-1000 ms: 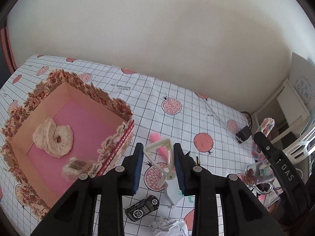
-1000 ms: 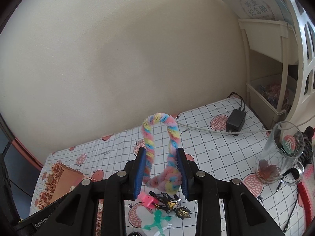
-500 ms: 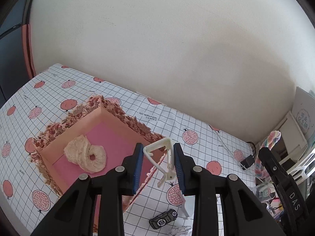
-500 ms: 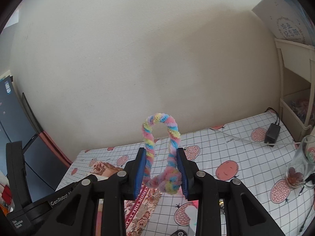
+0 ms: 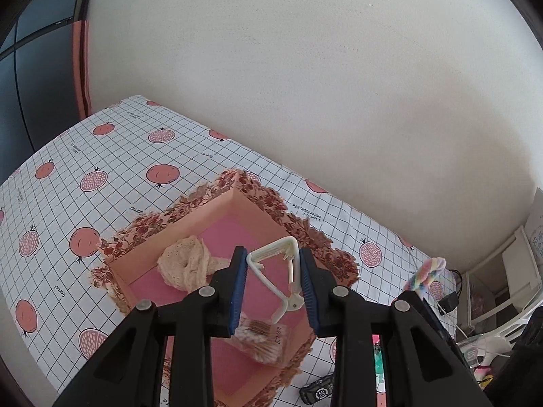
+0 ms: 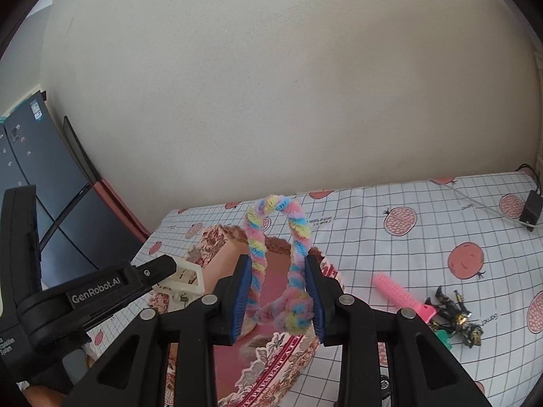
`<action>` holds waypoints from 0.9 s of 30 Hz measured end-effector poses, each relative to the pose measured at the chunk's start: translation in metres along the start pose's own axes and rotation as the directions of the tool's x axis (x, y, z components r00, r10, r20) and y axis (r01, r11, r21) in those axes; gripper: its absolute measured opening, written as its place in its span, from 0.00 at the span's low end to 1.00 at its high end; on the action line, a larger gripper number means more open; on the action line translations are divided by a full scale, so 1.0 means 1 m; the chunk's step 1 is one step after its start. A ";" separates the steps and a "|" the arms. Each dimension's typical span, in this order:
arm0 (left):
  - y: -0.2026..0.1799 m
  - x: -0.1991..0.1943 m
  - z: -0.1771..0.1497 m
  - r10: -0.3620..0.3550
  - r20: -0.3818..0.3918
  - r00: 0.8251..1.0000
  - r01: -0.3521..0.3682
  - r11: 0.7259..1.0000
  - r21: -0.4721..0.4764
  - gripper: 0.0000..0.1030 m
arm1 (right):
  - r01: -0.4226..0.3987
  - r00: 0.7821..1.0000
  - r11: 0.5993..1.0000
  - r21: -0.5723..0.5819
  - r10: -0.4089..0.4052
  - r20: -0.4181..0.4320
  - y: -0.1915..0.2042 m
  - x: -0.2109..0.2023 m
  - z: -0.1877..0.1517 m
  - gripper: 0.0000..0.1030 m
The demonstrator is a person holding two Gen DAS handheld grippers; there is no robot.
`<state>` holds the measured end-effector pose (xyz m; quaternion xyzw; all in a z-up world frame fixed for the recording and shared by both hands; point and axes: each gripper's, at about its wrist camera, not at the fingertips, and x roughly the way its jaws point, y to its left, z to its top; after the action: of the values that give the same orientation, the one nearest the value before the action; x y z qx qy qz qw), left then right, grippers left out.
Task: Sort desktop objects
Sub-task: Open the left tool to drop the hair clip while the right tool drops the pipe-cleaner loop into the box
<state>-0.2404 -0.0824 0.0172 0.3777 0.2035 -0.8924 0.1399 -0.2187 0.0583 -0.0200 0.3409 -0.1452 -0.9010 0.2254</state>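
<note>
Left wrist view, white clip between left tongs, above pink box

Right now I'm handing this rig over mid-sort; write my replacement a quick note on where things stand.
Left tongs: shut on a white plastic clip, held above the open pink box.
Right tongs: shut on a twisted pastel fuzzy loop, also over the box, near its edge.
In the box: a cream lace piece and a clear packet of sticks.
On the cloth: a pink hair roller, black-and-gold toy figures, a green toy, a small black toy car.
Left to do: probably drop both held items in, then collect what lies on the cloth.
</note>
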 end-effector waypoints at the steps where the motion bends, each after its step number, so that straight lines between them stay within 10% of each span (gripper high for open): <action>1: 0.004 0.000 0.001 0.004 0.000 1.000 -0.004 1.000 -0.007 0.31 | -0.007 1.000 1.000 -0.005 0.007 -0.010 0.004 0.004 -0.002 0.33; 27: 0.057 0.015 0.004 0.066 -0.050 0.997 -0.072 0.989 -0.133 0.31 | -0.064 0.987 0.995 -0.078 0.052 -0.150 0.041 0.049 -0.032 0.39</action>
<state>-0.2299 -0.1358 -0.0054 0.3945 0.2531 -0.8624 0.1911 -0.2172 -0.0051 -0.0528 0.3928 -0.1007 -0.8716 0.2756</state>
